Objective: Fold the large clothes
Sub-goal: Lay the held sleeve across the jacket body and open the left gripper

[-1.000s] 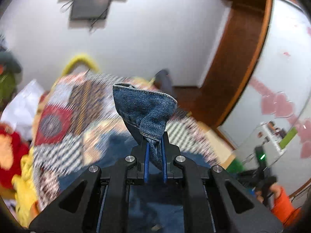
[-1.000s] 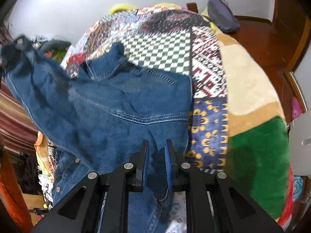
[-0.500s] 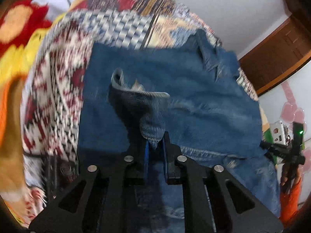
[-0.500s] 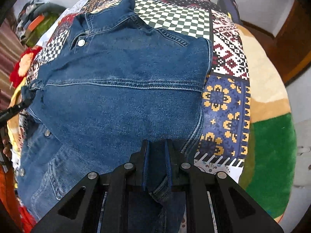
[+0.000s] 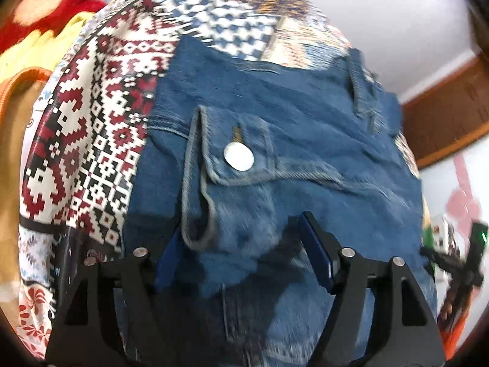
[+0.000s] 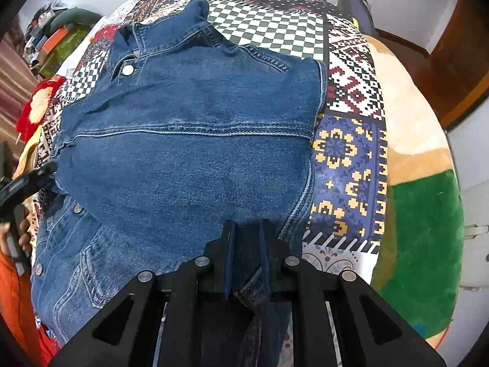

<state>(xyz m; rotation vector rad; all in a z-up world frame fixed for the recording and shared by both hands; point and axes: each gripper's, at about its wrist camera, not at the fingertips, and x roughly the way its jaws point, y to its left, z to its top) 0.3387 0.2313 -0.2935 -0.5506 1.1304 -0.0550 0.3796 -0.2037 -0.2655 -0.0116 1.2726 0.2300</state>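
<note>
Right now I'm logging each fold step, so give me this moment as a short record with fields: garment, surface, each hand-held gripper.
garment: blue denim jacket, spread flat, collar at the far end
surface: patchwork bedspread
cuff: sleeve cuff with metal button lying on the jacket
left hand-held gripper: jaws opening, pads off the cuff between them
right hand-held gripper: shut on the jacket's near edge
</note>
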